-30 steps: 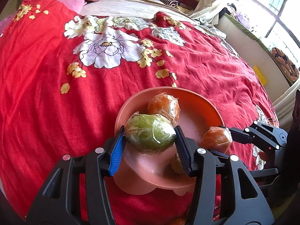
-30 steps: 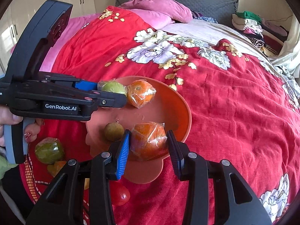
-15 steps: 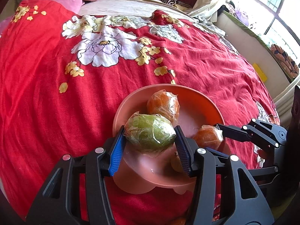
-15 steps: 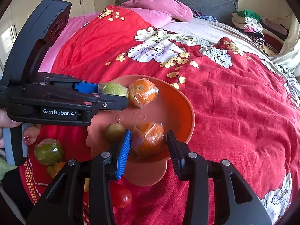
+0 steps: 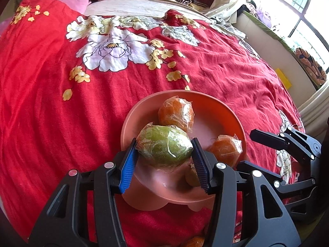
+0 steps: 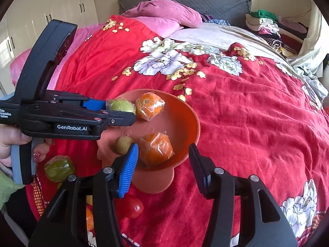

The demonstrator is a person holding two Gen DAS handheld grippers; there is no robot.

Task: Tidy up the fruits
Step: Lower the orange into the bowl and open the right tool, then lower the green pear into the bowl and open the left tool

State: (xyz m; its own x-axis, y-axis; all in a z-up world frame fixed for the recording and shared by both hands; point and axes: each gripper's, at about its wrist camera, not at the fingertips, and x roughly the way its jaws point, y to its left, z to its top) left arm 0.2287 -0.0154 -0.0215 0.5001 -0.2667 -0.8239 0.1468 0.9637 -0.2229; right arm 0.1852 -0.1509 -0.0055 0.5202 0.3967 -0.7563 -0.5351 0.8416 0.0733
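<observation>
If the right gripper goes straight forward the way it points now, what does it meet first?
Most likely the wrapped orange lying in the pink bowl, directly between and just ahead of the right gripper, whose jaws have just opened off it. Depth is uncertain.

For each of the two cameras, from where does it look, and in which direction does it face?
Left wrist: on the left gripper, facing down over the bed; its jaws clamp a wrapped green fruit above the pink bowl; the right gripper enters from the right.
Right wrist: on the right gripper, looking toward the headboard; jaws, just opened, straddle a wrapped orange lying in the bowl; a hand holds the left gripper.
Shared: bowl, both oranges, green fruit, red bedspread.
</observation>
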